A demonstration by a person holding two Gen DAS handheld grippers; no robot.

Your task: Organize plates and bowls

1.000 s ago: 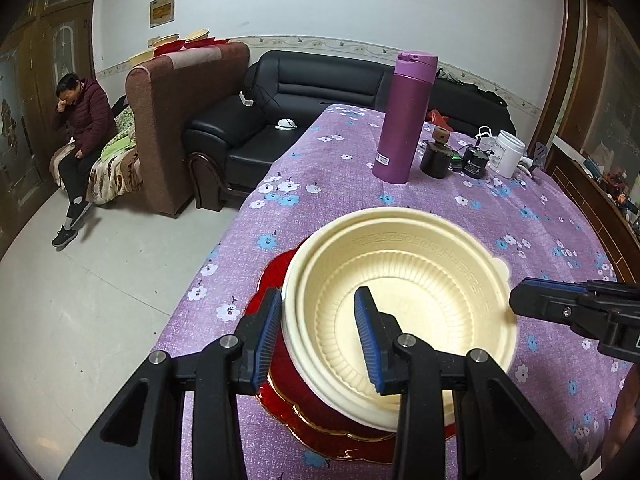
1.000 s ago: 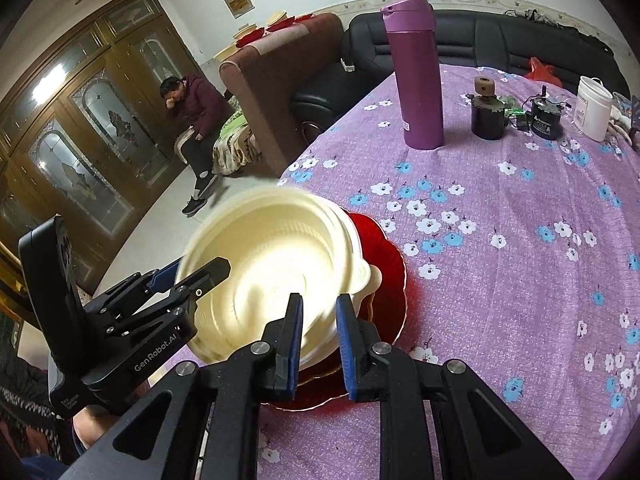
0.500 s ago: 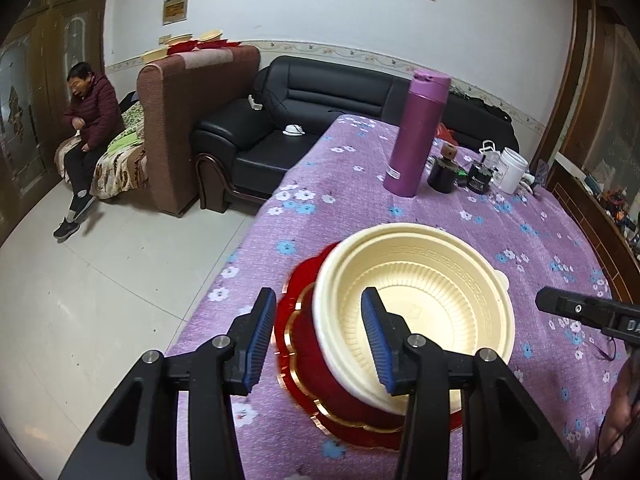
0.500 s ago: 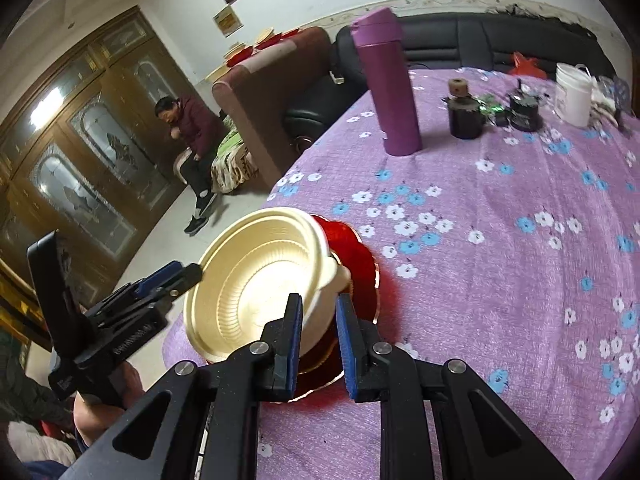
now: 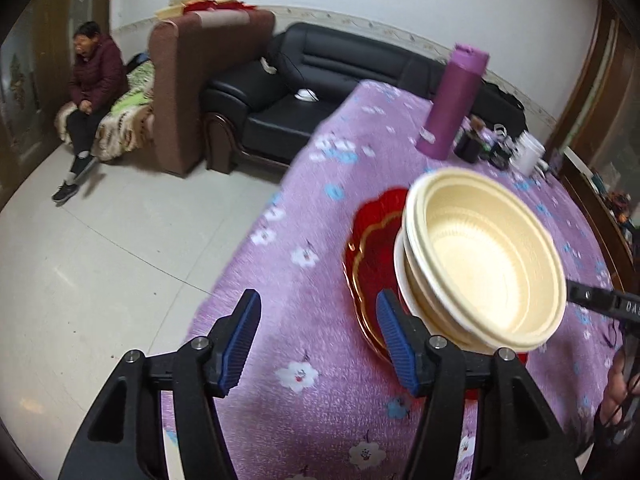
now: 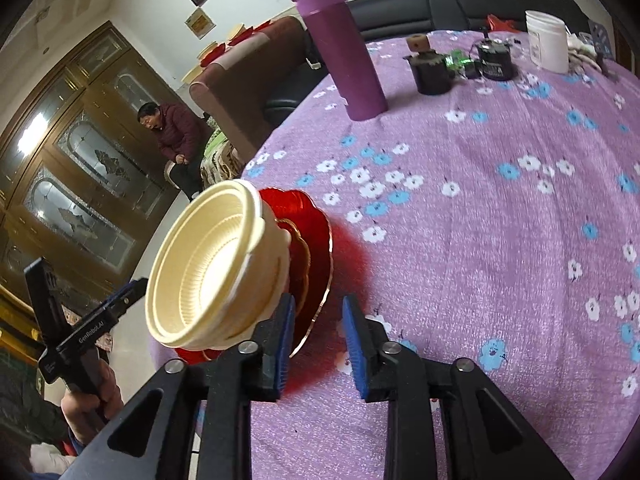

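A stack of cream plastic bowls (image 5: pixel 484 260) sits on red gold-rimmed plates (image 5: pixel 372 248) near the table's front left edge. It also shows in the right wrist view, bowls (image 6: pixel 212 268) on the red plates (image 6: pixel 316 240). My left gripper (image 5: pixel 318 338) is open and empty, just left of the stack, above the purple cloth. My right gripper (image 6: pixel 318 334) is open and empty, its left finger close to the bowls' side and the plates' rim. The left gripper (image 6: pixel 116 304) also appears in the right wrist view, beyond the bowls.
A tall purple flask (image 6: pixel 344 48) stands further back on the flowered purple tablecloth (image 6: pixel 500 220). Dark jars (image 6: pixel 432 68) and a white tub (image 6: pixel 548 40) are at the far end. The table edge (image 5: pixel 240 240) drops to the tiled floor at left. A person (image 5: pixel 90 92) sits beyond.
Both grippers have opened wider and pulled back from the bowl stack. The left gripper has shifted left, off the bowl rim. The stack stays on the red plates.
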